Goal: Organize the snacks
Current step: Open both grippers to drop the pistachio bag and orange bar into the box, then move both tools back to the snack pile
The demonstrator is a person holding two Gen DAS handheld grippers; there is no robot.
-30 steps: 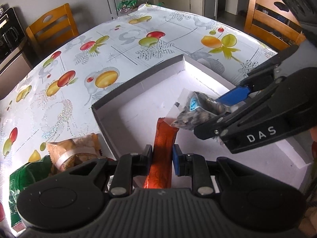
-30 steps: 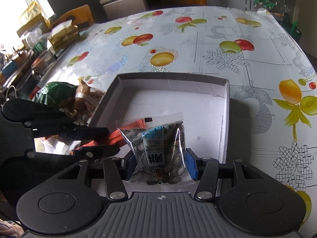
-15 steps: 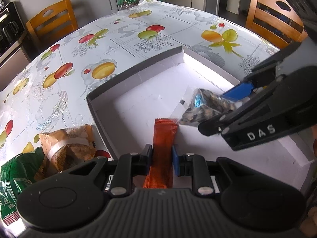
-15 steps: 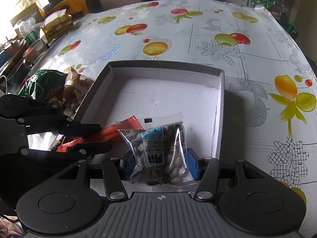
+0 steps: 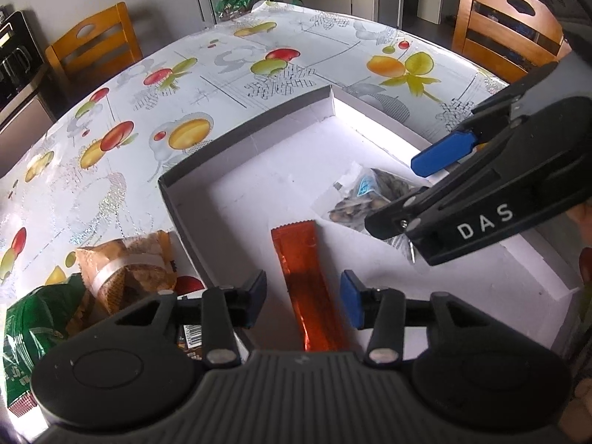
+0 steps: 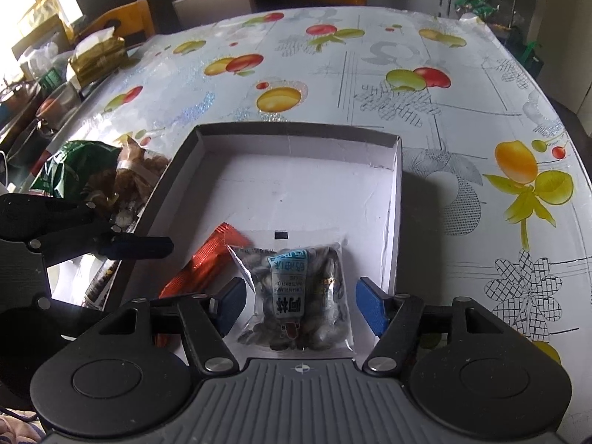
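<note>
A shallow white box [image 5: 259, 140] [image 6: 296, 137] sits on the fruit-print tablecloth. An orange snack bar [image 5: 309, 281] [image 6: 207, 262] lies flat on the box floor between the open fingers of my left gripper [image 5: 303, 301]. A clear packet of seeds with a blue label [image 6: 299, 292] [image 5: 366, 196] lies on the box floor beside it, between the open fingers of my right gripper [image 6: 299, 305]. Neither gripper touches its snack. The right gripper also shows in the left wrist view [image 5: 418, 192].
A clear bag of brown snacks [image 5: 125, 270] [image 6: 137, 174] and a green bag [image 5: 29, 318] [image 6: 74, 166] lie on the table left of the box. Wooden chairs [image 5: 92, 48] stand around the table. Cluttered items [image 6: 88, 55] sit at the far left edge.
Both grippers have opened and let go: the orange bar and the seed packet now lie loose on the box floor. Both grippers have pulled back a little.
</note>
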